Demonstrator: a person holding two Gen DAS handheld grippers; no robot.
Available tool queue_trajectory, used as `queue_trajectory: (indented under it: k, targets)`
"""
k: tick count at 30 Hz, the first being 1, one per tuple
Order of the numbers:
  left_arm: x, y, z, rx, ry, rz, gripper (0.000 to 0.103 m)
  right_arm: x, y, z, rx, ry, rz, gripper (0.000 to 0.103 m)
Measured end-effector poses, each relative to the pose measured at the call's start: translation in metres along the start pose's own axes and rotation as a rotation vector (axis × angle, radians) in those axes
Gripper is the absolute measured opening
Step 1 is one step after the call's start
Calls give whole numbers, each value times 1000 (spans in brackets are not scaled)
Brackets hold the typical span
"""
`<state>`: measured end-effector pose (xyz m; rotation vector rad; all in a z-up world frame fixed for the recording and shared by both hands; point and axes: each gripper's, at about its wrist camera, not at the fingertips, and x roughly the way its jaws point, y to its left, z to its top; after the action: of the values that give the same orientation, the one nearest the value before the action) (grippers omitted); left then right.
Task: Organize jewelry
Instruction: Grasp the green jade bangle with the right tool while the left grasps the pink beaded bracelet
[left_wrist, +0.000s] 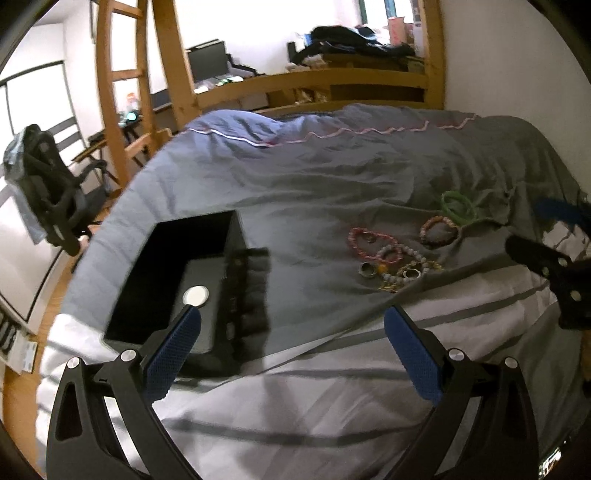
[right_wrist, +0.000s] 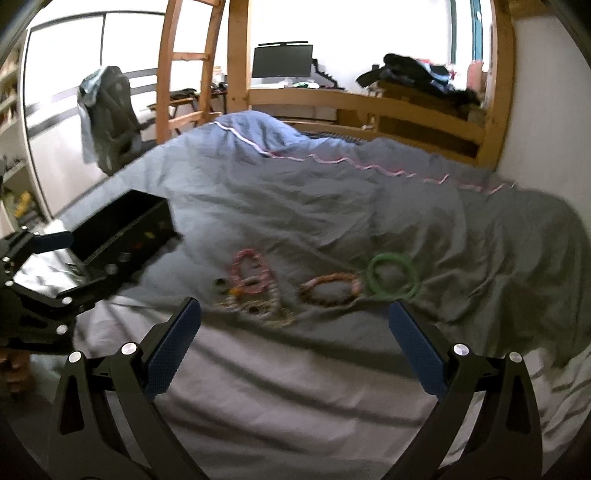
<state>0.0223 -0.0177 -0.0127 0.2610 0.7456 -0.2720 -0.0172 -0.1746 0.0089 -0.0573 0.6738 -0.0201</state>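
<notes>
An open black jewelry box (left_wrist: 192, 280) lies on the bed at the left; it also shows in the right wrist view (right_wrist: 122, 236). Loose jewelry lies on the grey duvet: green bangles (left_wrist: 460, 206) (right_wrist: 393, 275), a brown-pink bead bracelet (left_wrist: 439, 230) (right_wrist: 330, 290), a pink bead bracelet (left_wrist: 373, 245) (right_wrist: 251, 271), and rings with a gold chain (left_wrist: 395, 275) (right_wrist: 258, 312). My left gripper (left_wrist: 291, 325) is open and empty, just in front of the box. My right gripper (right_wrist: 293, 317) is open and empty, in front of the jewelry.
The grey duvet (left_wrist: 332, 177) covers the bed, with a striped sheet (left_wrist: 295, 406) nearer me. A wooden bed frame and ladder (left_wrist: 122, 92) stand behind. A chair with clothes (left_wrist: 44, 192) is at the left. The right gripper shows at the left view's right edge (left_wrist: 554, 273).
</notes>
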Motion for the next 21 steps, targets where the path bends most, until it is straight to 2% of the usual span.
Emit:
queue_trajectory:
  k: [3, 7, 9, 11, 12, 17, 21]
  targets:
    - [16, -13, 5, 27, 14, -31, 98, 12, -7, 7, -23, 0, -42, 100]
    - [35, -32, 11, 76, 25, -65, 98, 29, -22, 12, 0, 31, -46, 100]
    - [43, -40, 15, 91, 23, -81, 97, 37, -30, 12, 15, 44, -36, 96]
    - [54, -46, 20, 101, 28, -91, 90, 50, -38, 14, 33, 71, -40, 91]
    - [65, -49, 25, 98, 39, -101, 88, 54, -41, 15, 42, 78, -41, 86]
    - [104, -50, 43, 52, 64, -124, 82, 86, -69, 18, 145, 150, -40, 84]
    - [146, -47, 60, -9, 104, -133, 76, 113, -91, 14, 233, 209, -54, 75]
